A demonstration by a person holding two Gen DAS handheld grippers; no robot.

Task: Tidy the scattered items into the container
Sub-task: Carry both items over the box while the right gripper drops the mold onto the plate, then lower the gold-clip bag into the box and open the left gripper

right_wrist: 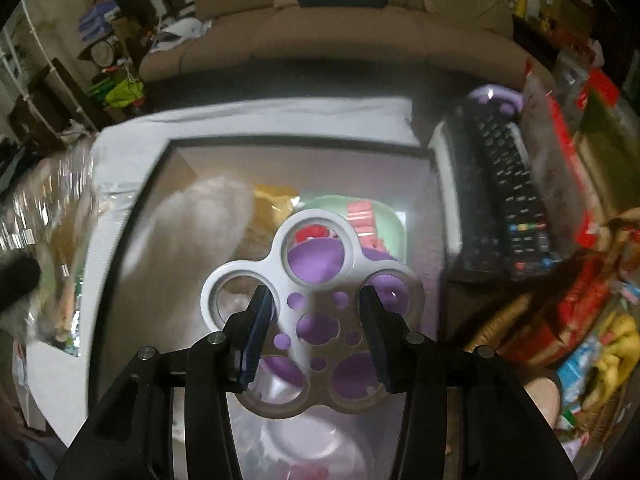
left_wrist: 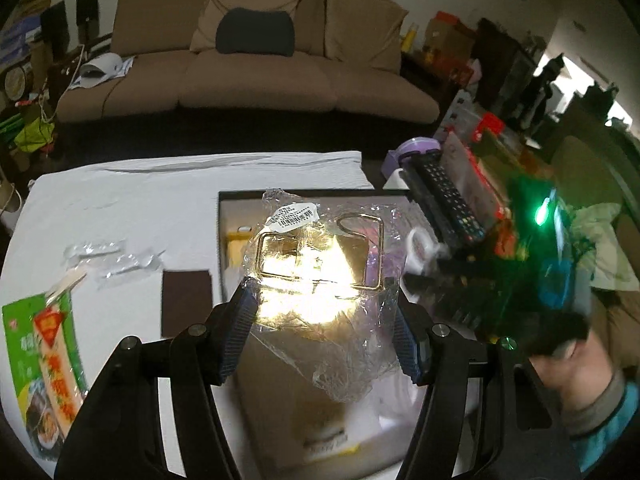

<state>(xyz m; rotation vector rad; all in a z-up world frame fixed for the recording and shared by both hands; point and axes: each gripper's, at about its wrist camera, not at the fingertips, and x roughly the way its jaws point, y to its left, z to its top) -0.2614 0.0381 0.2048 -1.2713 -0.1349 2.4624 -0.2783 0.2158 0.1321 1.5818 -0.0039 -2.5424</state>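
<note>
In the left wrist view my left gripper is shut on a clear plastic bag with a gold wire hook inside and a barcode sticker on top. It holds the bag over the black-rimmed box. In the right wrist view my right gripper is shut on a white plastic holder with round holes, held above the same box. Inside the box lie a purple item, a mint-green item with red parts, a yellow bag and something white.
The box sits on a white cloth. On the cloth lie a green food packet, a brown card and clear wrappers. A black remote and cluttered packages stand to the right. A brown sofa is behind.
</note>
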